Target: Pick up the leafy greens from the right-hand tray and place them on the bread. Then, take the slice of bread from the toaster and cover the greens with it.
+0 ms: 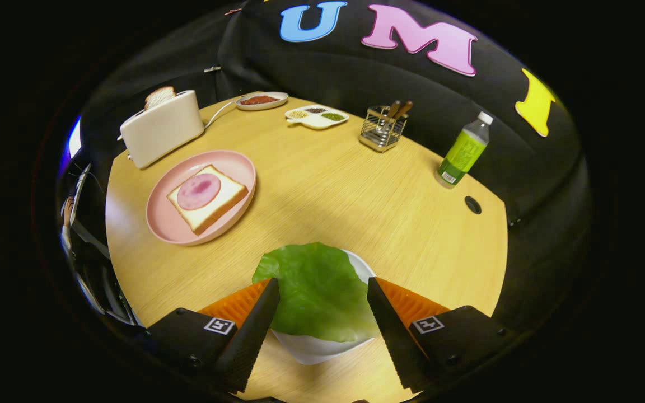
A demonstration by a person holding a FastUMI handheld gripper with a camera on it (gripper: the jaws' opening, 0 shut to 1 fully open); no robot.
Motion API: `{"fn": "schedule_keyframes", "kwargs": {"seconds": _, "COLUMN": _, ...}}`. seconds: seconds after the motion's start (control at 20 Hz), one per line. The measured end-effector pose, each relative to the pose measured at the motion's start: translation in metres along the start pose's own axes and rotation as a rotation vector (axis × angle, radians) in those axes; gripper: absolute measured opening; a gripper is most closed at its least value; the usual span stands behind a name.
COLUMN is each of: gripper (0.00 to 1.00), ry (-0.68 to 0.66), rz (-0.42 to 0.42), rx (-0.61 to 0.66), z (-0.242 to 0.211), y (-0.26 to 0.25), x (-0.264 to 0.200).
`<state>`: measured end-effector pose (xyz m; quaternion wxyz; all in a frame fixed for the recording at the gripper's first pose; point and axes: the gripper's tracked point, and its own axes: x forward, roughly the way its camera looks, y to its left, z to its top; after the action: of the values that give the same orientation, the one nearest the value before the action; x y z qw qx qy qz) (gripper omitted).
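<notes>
Crinkled green lettuce leaf (318,291) drapes over a white tray (322,348), between the open gripper's (322,288) fingers.

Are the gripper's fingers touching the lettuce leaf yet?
Cannot tell. In the gripper view the open gripper straddles the lettuce leaf; its fingers overlap the leaf's edges, without plain contact or gap.

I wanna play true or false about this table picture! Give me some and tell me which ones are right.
1. The tongs are open, with the green leaf between their fingers. True.
2. The bread on the pink plate is bare. False: a round pink slice of meat lies on the bread.
3. A slice of bread sticks up from the toaster. True.
4. The green bottle lies on its side. False: it stands upright.
</notes>
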<state>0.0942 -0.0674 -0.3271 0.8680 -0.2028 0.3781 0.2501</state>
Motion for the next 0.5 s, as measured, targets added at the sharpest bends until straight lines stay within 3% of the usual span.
{"fn": "schedule_keyframes", "kwargs": {"seconds": 0.45, "gripper": 0.98, "ry": 0.092, "rz": 0.099, "rx": 0.072, "z": -0.022, "y": -0.001, "x": 0.029}}
{"fn": "schedule_keyframes", "kwargs": {"seconds": 0.5, "gripper": 0.95, "ry": 0.097, "rz": 0.1, "rx": 0.07, "z": -0.024, "y": -0.002, "x": 0.029}}
